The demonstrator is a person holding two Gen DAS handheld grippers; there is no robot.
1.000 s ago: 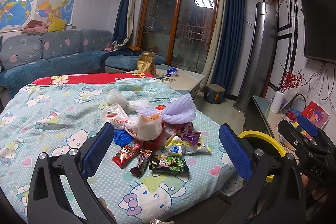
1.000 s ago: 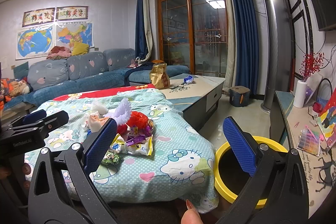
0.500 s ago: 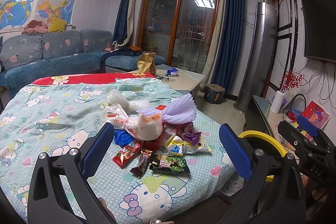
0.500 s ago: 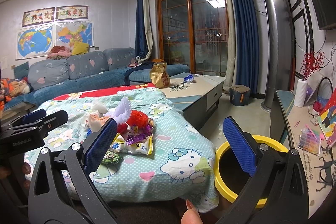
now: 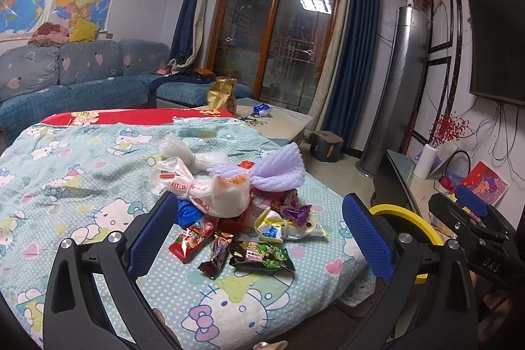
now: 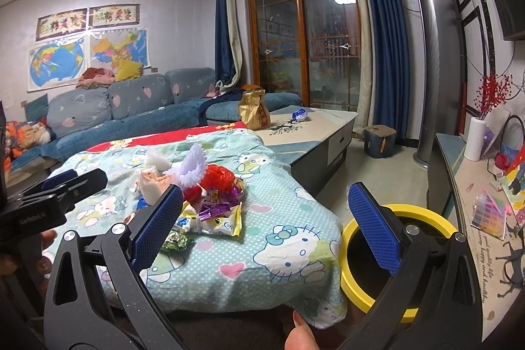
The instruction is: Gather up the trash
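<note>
Trash [image 5: 242, 212] lies heaped on a bed [image 5: 82, 186] with a cat-print cover in the left wrist view: a knotted white bag [image 5: 210, 189] and a purple foam net [image 5: 279, 169] on the far side of the heap, and a red wrapper [image 5: 193, 235], a dark brown wrapper [image 5: 216, 255] and a green packet [image 5: 261, 255] on its near side. The left gripper [image 5: 256, 248] hangs over the bed's near edge, its blue-padded fingers [image 5: 152, 232] spread wide and holding nothing. A yellow-rimmed bin [image 5: 403, 218] stands on the floor to the right of the bed, with the right gripper [image 5: 472, 218] beside it. In the right wrist view the right gripper [image 6: 265, 228] is likewise wide and empty, with the heap [image 6: 203, 202] to the left, near its left finger, and the bin [image 6: 423, 215] behind its right finger. The left gripper [image 6: 49, 199] shows at the left edge, over the bed [image 6: 279, 235].
</note>
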